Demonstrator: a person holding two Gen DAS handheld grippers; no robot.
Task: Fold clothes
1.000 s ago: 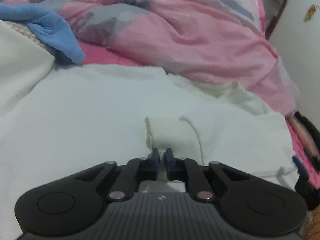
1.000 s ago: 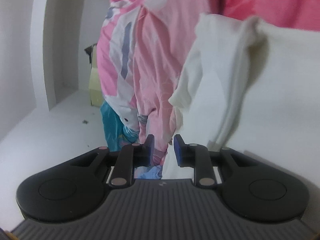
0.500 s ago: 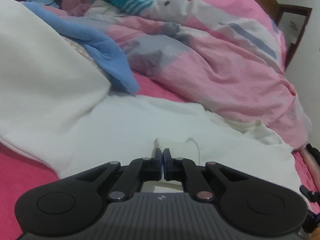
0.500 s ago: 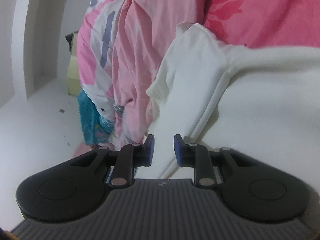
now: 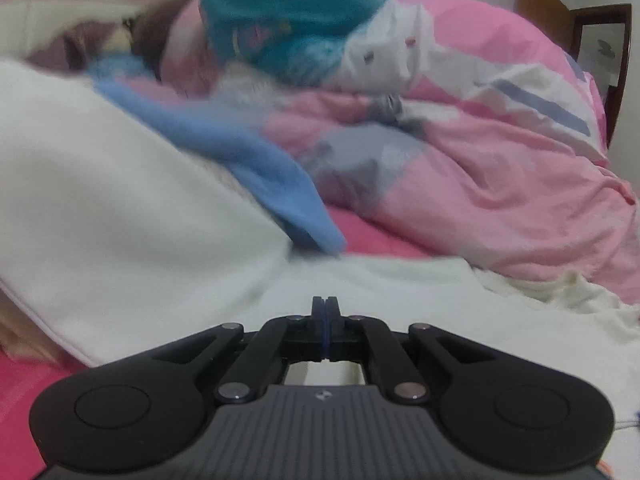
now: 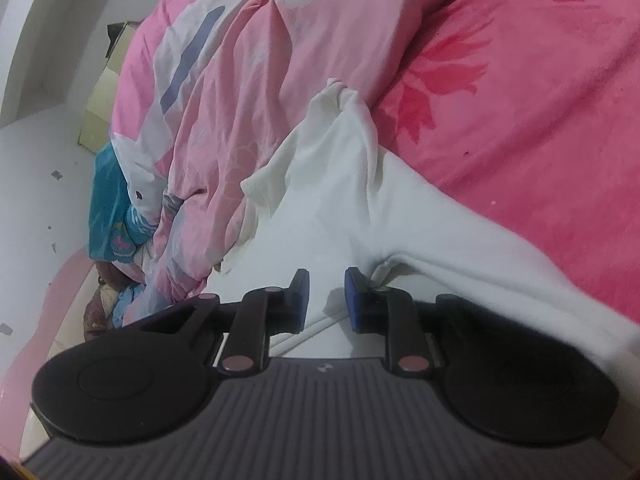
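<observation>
Our left claw (image 5: 325, 307) is pinched fully together, cloth unseen; our right claw (image 6: 327, 294) gapes empty over the white garment (image 6: 340, 200), which may slump unfolded.

Right gripper (image 6: 326, 294) hovering over a white garment (image 6: 352, 208) on a pink bed

Its blue-padded jaws are standing slightly apart, having just been closing a little, with white cloth showing in the gap but not pinched. One sleeve (image 6: 288, 164) is lying against the rumpled pink patterned quilt (image 6: 224, 92), while the deep pink flowered bedsheet (image 6: 520, 92) is spreading out at the right.
</observation>
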